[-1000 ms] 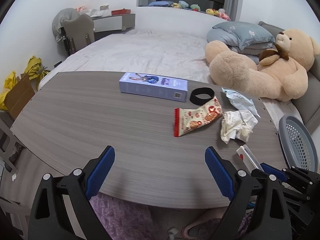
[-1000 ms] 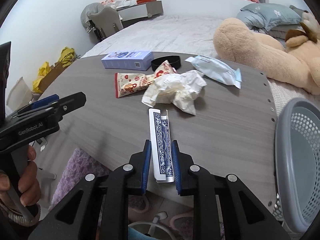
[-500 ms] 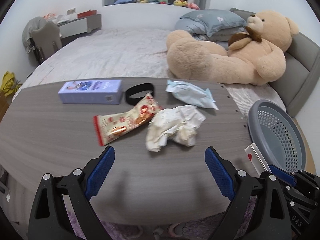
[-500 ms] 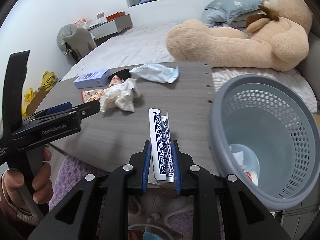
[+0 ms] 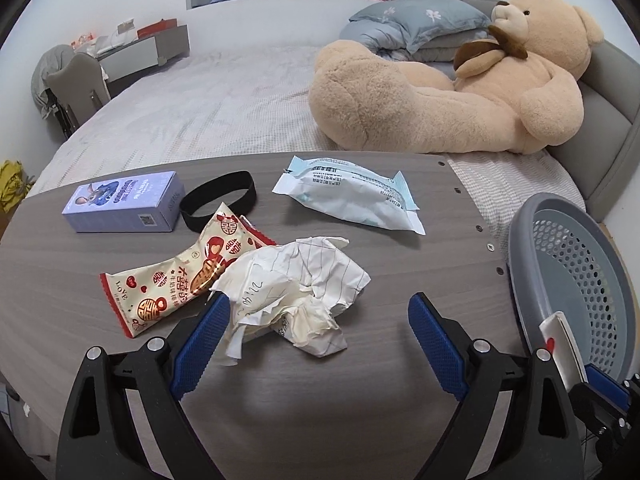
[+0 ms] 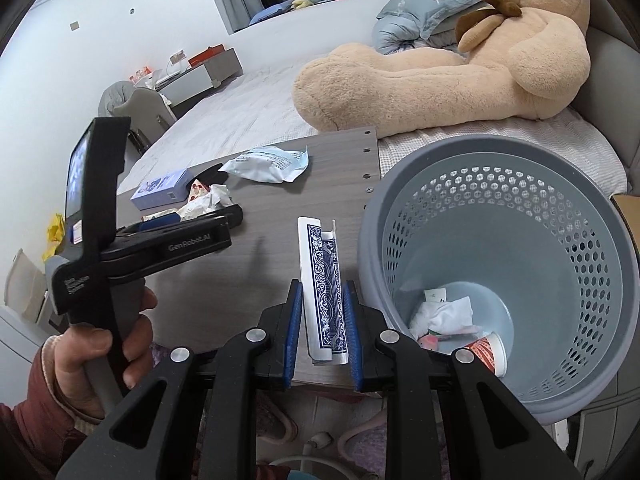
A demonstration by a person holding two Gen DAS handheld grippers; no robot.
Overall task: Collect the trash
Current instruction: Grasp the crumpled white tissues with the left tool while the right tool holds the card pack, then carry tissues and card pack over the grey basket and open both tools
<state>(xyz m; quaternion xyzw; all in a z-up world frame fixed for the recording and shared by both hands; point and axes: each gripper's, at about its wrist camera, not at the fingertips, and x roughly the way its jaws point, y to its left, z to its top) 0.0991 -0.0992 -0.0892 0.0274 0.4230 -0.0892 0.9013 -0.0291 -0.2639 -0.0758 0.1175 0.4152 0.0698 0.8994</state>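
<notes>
My right gripper (image 6: pixel 322 292) is shut on a blue-backed card box (image 6: pixel 323 280) and holds it over the table's right edge, just left of the grey mesh bin (image 6: pixel 520 184). The bin holds paper scraps and a cup. My left gripper (image 5: pixel 316 320) is open, low over the table, with a crumpled paper ball (image 5: pixel 296 292) between its fingers. A red-and-cream snack wrapper (image 5: pixel 176 276) lies left of the ball. A pale blue packet (image 5: pixel 352 196) lies behind it. The card box also shows in the left wrist view (image 5: pixel 560 344).
A lilac box (image 5: pixel 124 202) and a black band (image 5: pixel 218 198) lie at the back left of the wooden table (image 5: pixel 60 280). A bed with a large teddy bear (image 5: pixel 440 92) is behind the table. The bin (image 5: pixel 580 276) stands off the table's right end.
Both grippers have swung right. My left gripper has closed in on the crumpled paper, which now sits between its fingers. My right gripper has carried the card box next to the bin.
</notes>
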